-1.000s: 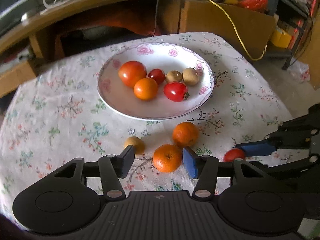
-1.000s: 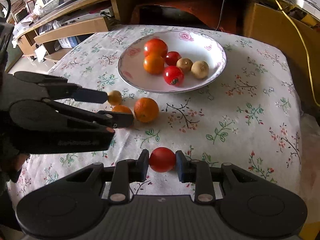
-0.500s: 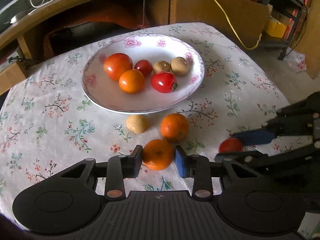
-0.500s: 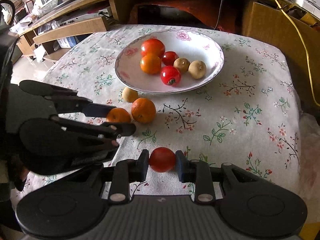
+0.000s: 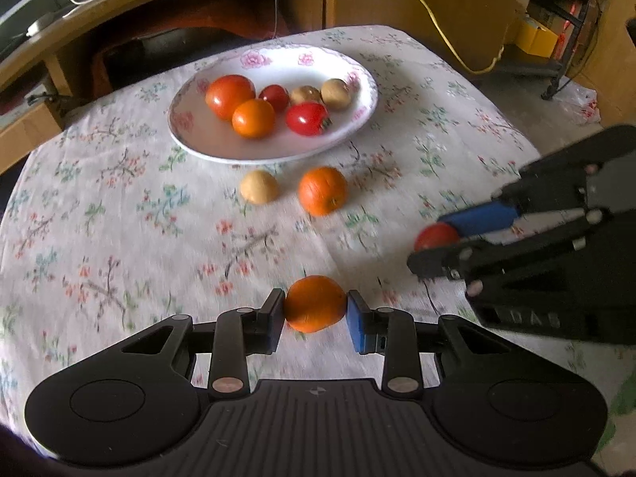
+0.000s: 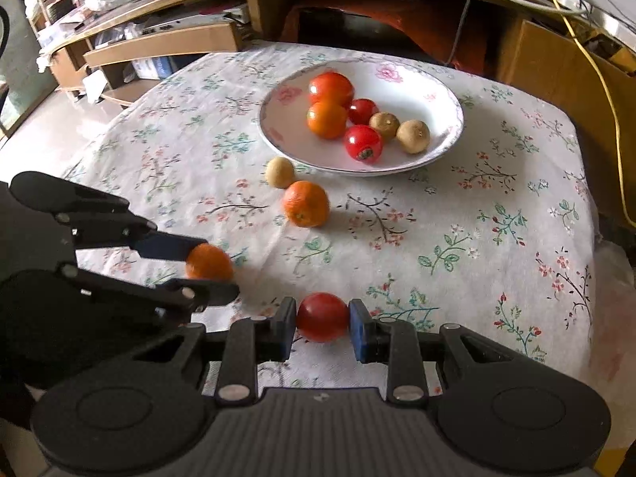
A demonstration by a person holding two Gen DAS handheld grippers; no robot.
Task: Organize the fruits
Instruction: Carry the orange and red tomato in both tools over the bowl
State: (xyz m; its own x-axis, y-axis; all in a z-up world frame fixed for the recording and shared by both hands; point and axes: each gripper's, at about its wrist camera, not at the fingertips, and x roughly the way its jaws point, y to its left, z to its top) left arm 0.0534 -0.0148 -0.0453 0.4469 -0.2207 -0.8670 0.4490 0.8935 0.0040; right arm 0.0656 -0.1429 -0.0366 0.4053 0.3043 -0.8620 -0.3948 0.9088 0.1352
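Observation:
My left gripper [image 5: 315, 310] is shut on an orange tangerine [image 5: 315, 303], held just above the floral tablecloth. In the right wrist view that left gripper [image 6: 206, 268] shows at the left with the tangerine [image 6: 209, 261] between its fingers. My right gripper [image 6: 322, 318] is shut on a red tomato [image 6: 322, 317]; the left wrist view shows this tomato [image 5: 435, 236] at the right. A white flowered plate [image 5: 349, 129] holds several tomatoes, an orange fruit and two small brown fruits. Another tangerine [image 5: 322, 190] and a small yellow-brown fruit [image 5: 259, 186] lie on the cloth in front of the plate.
The table [image 6: 457, 238] has a floral cloth and drops off at the right and near edges. Behind it runs a curved wooden desk [image 5: 119, 20] with cables, a yellow cord [image 5: 437, 28] and a cardboard panel [image 5: 417, 4]. Low wooden shelves [image 6: 159, 43] stand at the far left.
My left gripper closed on the near tangerine and pulled back with it, away from the plate. The right gripper kept hold of the tomato and barely moved.

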